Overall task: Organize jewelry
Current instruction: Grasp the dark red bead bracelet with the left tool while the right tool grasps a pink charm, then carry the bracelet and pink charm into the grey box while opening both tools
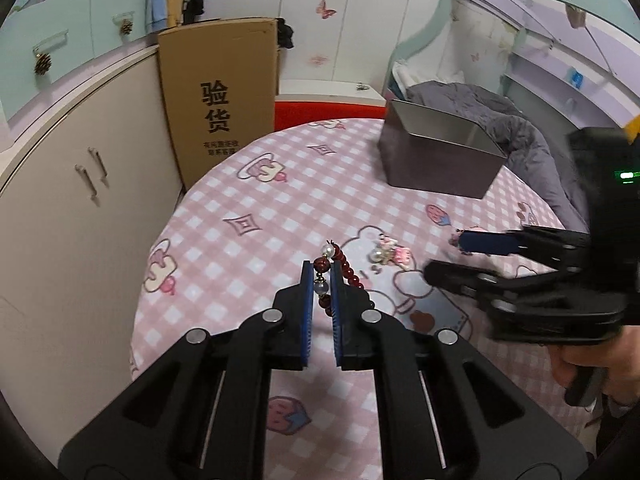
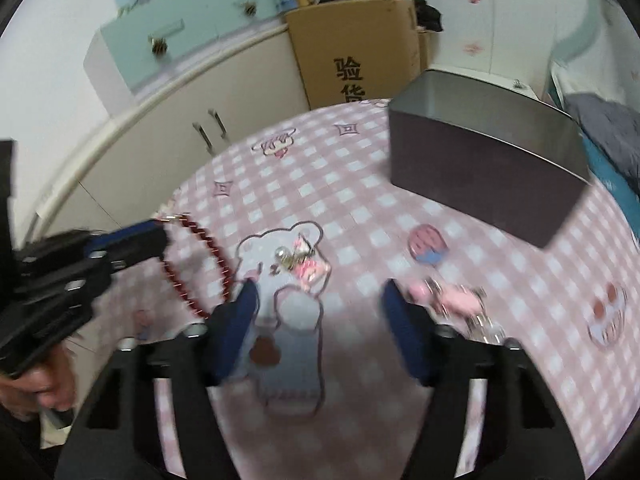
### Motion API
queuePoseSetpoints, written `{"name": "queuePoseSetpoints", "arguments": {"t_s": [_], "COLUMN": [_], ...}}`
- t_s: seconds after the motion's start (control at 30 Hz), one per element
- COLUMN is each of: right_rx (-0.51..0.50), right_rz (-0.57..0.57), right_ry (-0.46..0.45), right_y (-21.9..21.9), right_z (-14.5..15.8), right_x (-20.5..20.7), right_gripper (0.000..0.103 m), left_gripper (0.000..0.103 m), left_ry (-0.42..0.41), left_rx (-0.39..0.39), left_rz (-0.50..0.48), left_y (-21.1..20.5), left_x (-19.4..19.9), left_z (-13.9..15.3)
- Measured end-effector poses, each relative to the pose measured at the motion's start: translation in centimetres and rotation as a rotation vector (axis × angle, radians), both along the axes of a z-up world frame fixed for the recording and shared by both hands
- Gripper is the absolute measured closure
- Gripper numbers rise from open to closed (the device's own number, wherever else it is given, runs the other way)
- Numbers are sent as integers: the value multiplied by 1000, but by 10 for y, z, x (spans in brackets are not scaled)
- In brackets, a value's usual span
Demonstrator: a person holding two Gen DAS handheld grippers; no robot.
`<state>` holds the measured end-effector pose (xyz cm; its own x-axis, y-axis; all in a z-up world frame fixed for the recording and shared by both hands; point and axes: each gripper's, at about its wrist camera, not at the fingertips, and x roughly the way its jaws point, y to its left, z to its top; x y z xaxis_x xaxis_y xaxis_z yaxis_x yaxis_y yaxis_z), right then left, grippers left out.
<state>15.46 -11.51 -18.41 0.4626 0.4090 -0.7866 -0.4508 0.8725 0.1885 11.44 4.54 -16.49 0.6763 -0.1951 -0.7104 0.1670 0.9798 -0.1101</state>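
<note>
My left gripper (image 1: 322, 270) is shut on a red bead bracelet (image 1: 349, 270) with pearl and gold bits, which hangs from the blue pads above the pink checked tablecloth (image 1: 280, 200). The right wrist view shows that bracelet (image 2: 200, 256) dangling as a loop from the left gripper (image 2: 160, 236). My right gripper (image 2: 320, 300) stands open low over the cloth with nothing between its pads. A pearl and pink charm cluster (image 2: 300, 260) lies just ahead of it. A pink trinket with a metal chain (image 2: 460, 298) lies just outside its right finger. The right gripper (image 1: 452, 258) also shows at the right of the left wrist view.
An open dark metal tin (image 1: 436, 160) stands at the back right of the round table. A tall cardboard box (image 1: 218, 100) and a beige cabinet (image 1: 80, 200) stand to the left, past the table edge. A grey blanket (image 1: 520, 132) lies behind the tin.
</note>
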Motion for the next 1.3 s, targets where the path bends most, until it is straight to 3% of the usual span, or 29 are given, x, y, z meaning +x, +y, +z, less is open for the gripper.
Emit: {"name": "queuePoseSetpoints", "arguments": {"t_s": [0.17, 0.23, 0.27, 0.3, 0.43, 0.67, 0.9, 1.3], "right_rx": [-89, -153, -146, -146, -128, -11, 52, 95], "right_rz": [70, 106, 119, 124, 129, 87, 42, -108], "right_ry": [-53, -88, -80, -78, -76, -67, -133, -324], "right_y": [23, 30, 29, 27, 18, -5, -26, -89], "right_z": [-15, -16, -15, -16, -17, 0, 41, 146], "right_x": [13, 7, 5, 4, -4, -19, -28, 1], "right_gripper": [53, 65, 77, 81, 82, 82, 82, 82], "left_gripper": [95, 95, 95, 95, 95, 95, 95, 95], "left_ry": [5, 4, 2, 2, 0, -18, -69, -250], "left_rx": [-11, -13, -12, -13, -15, -19, -48, -121], "left_rz": [11, 11, 11, 11, 3, -22, -81, -220], "left_y": [3, 3, 3, 3, 0, -8, -21, -59], "left_x": [-1, -1, -1, -1, 1, 4, 7, 51], "left_z": [-2, -2, -2, -2, -2, 7, 35, 131]}}
